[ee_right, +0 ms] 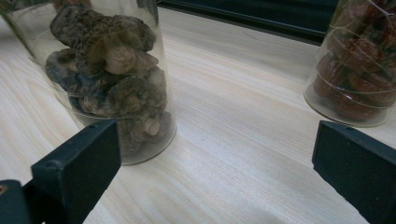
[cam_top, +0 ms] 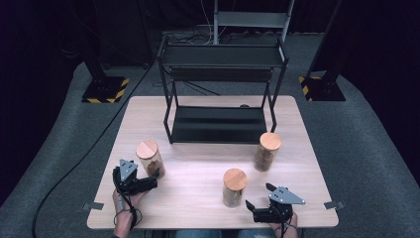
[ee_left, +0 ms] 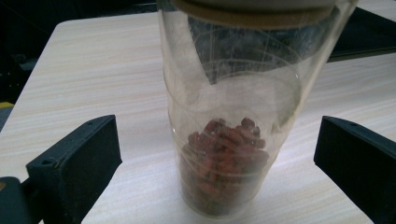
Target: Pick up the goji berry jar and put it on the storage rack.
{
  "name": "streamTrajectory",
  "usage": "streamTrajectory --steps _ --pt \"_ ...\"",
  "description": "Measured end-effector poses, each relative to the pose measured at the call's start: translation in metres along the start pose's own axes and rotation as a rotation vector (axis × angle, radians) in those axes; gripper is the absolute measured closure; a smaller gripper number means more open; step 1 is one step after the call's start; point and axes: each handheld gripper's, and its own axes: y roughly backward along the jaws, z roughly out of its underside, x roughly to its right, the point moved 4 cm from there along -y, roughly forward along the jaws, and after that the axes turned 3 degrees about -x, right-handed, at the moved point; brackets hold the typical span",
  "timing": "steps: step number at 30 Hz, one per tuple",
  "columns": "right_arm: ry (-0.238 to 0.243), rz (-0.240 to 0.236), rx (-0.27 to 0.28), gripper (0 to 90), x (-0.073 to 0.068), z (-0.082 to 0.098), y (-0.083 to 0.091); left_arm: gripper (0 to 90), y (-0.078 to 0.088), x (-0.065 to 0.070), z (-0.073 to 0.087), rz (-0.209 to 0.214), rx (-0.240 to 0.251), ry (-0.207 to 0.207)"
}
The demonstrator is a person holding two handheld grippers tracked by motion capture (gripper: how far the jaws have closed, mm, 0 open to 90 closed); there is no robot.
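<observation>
Left gripper (cam_top: pixel 151 174): jaws spread wide on either side of the left jar (cam_top: pixel 150 158), seen in the left gripper view (ee_left: pixel 219 158) standing squarely between them, clear table showing on both sides, neither jaw touching glass.
Left jar: clear glass cylinder (ee_left: pixel 233 107) with a round wooden lid, upright near the left edge of the table (cam_top: pixel 198 173); roughly the bottom third filled with small reddish-brown pieces (ee_left: pixel 224 149), empty above.
Right gripper (cam_top: pixel 258 195): jaws released and wide apart, gripping nothing; low at the near right edge of the table, pointing toward the middle jar (cam_top: pixel 234 187).
Middle jar: in the right gripper view (ee_right: pixel 107 74), just ahead of the jaw at the picture's left and off to that side rather than between the two; packed with dark, wrinkled dried mushrooms (ee_right: pixel 112 51); wooden lid on top in the high view.
Right jar: upright beside the front right leg of the shelf rack (cam_top: pixel 220 94), wooden lid on (cam_top: pixel 267 151); in the right gripper view (ee_right: pixel 359 65) farther back at the picture's right, holding glossy reddish-brown dried fruit.
Shelf rack: black metal, two tiers, at the far middle of the table, both tiers bare.
In the way: bare wood grain between the right gripper's jaws; the three jars well apart from one another.
Hands: one on each gripper, entering from the near edge (cam_top: pixel 124 203).
</observation>
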Motion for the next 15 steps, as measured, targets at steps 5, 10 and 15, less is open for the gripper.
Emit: streamTrajectory --steps 5,10,15 --pt "-0.010 -0.001 0.005 0.7 0.001 0.000 0.000 0.0 -0.004 0.000 -0.002 -0.004 0.001 -0.001" --pt "-0.006 -0.004 0.001 0.7 0.000 0.000 0.000 0.0 -0.011 -0.001 -0.004 -0.009 0.008 0.011" --pt "-0.004 0.002 -0.002 0.8 0.000 0.001 0.000 0.0 -0.017 0.000 -0.005 -0.008 0.008 0.018"
